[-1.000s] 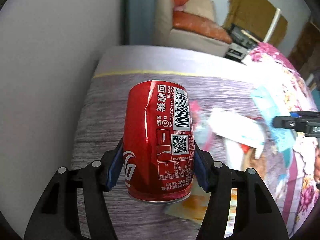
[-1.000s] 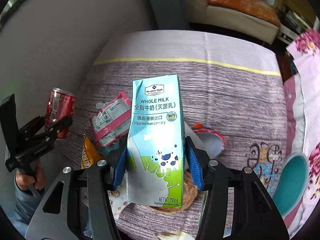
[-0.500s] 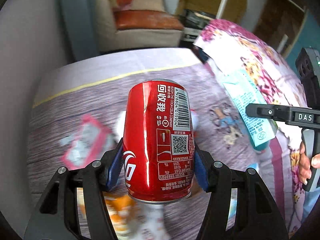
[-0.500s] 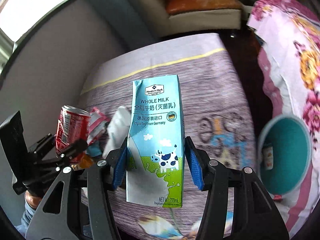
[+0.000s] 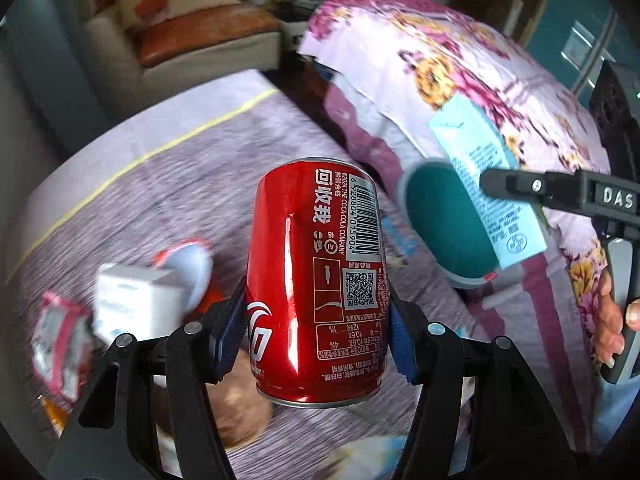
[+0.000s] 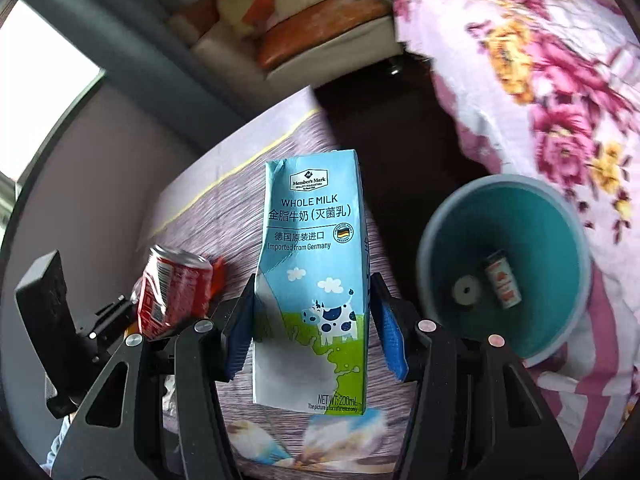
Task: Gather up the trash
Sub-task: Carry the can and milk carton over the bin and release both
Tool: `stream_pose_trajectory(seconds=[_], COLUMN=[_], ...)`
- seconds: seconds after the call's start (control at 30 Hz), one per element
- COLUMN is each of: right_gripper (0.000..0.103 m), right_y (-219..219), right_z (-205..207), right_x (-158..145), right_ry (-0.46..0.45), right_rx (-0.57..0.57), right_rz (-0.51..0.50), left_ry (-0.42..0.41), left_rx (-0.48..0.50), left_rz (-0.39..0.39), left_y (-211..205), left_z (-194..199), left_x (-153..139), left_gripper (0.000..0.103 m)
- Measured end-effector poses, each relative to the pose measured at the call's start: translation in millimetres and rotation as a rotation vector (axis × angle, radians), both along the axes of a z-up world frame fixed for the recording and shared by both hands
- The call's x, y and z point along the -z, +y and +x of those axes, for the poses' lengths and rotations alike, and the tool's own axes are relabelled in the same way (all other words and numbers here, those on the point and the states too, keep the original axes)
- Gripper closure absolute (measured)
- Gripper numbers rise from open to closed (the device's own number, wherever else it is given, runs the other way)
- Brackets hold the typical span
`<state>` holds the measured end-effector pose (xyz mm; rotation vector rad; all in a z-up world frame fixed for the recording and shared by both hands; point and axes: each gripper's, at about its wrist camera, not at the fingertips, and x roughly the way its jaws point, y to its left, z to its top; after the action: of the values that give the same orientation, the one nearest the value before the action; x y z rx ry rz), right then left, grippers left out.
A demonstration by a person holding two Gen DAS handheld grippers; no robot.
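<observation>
My left gripper (image 5: 316, 332) is shut on a red cola can (image 5: 316, 280), held upright above the purple table. My right gripper (image 6: 312, 336) is shut on a light-blue whole-milk carton (image 6: 312, 272), also upright. A teal bin (image 6: 504, 268) stands to the right of the carton, between the table and the flowered bed; a small red-and-white carton (image 6: 502, 284) lies at its bottom. In the left wrist view the same teal bin (image 5: 444, 224) sits behind the milk carton (image 5: 488, 188) carried by the right gripper. The can (image 6: 172, 292) shows left of the carton in the right wrist view.
Loose wrappers lie on the purple tablecloth (image 5: 168, 184): a white packet (image 5: 132, 300), a red-and-white pouch (image 5: 60, 340). A flowered bedspread (image 6: 540, 80) fills the right. A beige sofa with an orange cushion (image 5: 200, 36) stands at the back. A hand (image 5: 612, 320) holds the right gripper's handle.
Both grippers have swung to the right with the can and the carton still gripped. The teal bin has come into view and now lies close beside the carton.
</observation>
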<state>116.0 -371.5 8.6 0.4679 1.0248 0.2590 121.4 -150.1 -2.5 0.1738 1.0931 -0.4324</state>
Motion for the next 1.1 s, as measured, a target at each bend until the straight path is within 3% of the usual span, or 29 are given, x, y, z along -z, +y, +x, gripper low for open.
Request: stream_pose_trajectory(seconds=[0.17,0.43,1.1], right_gripper=[0.052,0.052,0.051], right_y=[-53.2,-117.1,-161.9], right_z=[-16.3,-34.2,-32.3], right_x=[7.9,33.5,69.2], right_ry=[-0.023,0.016,0.067], right_rx=[0.118,0.235,0.316], right_rz=[-0.001,0.007,0.01], left_ry=[0.028,0.077,0.171], left_rx=[0.088,0.185,0.255], left_rz=[0.021,0.038,0.072], left_y=[-50.8,-120.0,-193.1], left_z=[0.8,4.7,26.9], left_x=[17.1,44.7,95.1], left_gripper=[0.041,0.041,0.041])
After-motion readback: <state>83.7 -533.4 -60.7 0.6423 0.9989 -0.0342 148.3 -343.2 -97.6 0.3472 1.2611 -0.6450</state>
